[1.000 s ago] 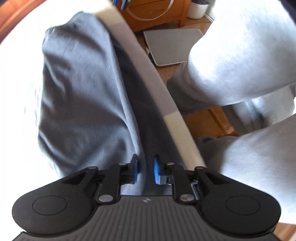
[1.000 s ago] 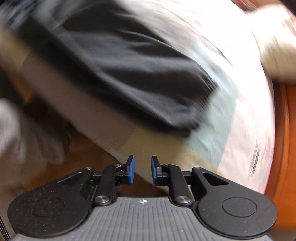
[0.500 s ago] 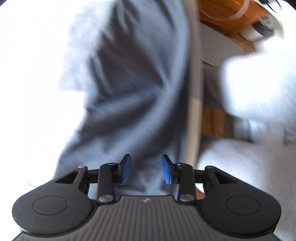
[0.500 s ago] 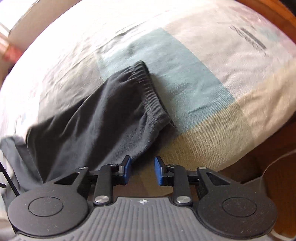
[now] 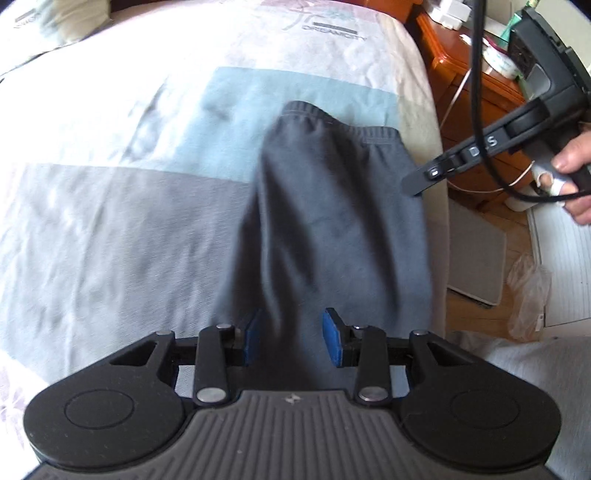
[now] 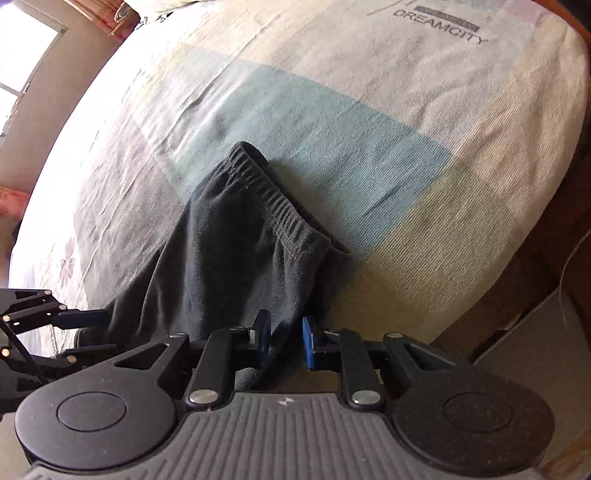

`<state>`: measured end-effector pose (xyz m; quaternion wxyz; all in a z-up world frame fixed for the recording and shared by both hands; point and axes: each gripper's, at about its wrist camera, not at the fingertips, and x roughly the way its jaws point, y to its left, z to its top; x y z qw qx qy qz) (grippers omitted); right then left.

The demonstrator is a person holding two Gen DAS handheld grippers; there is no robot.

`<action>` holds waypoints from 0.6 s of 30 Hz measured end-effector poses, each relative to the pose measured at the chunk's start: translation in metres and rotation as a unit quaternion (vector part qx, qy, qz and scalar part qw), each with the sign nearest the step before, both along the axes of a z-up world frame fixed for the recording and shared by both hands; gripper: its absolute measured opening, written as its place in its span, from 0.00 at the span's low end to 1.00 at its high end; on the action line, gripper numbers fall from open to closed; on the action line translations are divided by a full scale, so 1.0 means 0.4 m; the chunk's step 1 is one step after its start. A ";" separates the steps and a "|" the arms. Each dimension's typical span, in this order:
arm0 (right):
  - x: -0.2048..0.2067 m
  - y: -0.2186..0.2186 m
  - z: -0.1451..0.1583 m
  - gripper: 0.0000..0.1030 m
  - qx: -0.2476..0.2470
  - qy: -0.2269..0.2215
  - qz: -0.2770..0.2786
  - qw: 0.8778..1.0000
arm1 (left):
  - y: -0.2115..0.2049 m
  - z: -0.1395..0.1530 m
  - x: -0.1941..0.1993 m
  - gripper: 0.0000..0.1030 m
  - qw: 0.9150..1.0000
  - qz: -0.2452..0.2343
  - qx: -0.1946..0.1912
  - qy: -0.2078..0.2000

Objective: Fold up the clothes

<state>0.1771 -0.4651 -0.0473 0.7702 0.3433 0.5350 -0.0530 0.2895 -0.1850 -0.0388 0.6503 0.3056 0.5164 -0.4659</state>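
Note:
Dark grey trousers (image 5: 332, 206) lie on the patchwork bedsheet (image 5: 110, 184), elastic waistband at the far end, near the bed's right edge. My left gripper (image 5: 291, 339) is open, its jaws astride the near part of the trousers, fabric between them. In the right wrist view the trousers (image 6: 221, 240) lie with the waistband towards the bed's edge. My right gripper (image 6: 284, 341) is open with a narrow gap, and an edge of the trousers lies between its jaws. The left gripper shows at that view's left edge (image 6: 85, 325); the right gripper shows in the left wrist view (image 5: 417, 184).
A wooden bedside cabinet (image 5: 465, 85) stands right of the bed. A grey mat (image 5: 480, 254) and a plastic bag (image 5: 528, 291) lie on the wooden floor. The bedsheet reads DREAMCITY (image 6: 439, 26) at its far end. A window (image 6: 22, 55) is at the far left.
Both grippers swung round to face the bed and came down over the trousers. The left jaws opened wider. The right gripper moved closer to the waistband end.

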 end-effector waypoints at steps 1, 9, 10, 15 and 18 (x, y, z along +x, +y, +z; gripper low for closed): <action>-0.007 0.006 -0.003 0.21 0.001 -0.002 -0.001 1.000 | -0.005 -0.012 -0.006 0.35 1.000 0.000 0.001 0.000; -0.035 0.039 0.010 0.03 -0.028 -0.003 0.012 1.000 | 0.018 -0.075 -0.015 0.35 1.000 0.019 0.020 0.012; -0.043 0.043 0.007 0.03 -0.027 0.001 0.012 1.000 | 0.020 -0.076 -0.017 0.35 1.000 0.018 0.019 0.011; -0.047 0.037 -0.011 0.04 -0.038 0.020 -0.006 0.999 | 0.031 -0.068 -0.033 0.36 1.000 0.013 0.016 0.004; -0.057 0.035 0.020 0.22 -0.072 0.038 -0.015 0.997 | 0.046 -0.045 -0.050 0.36 1.000 0.012 0.007 -0.003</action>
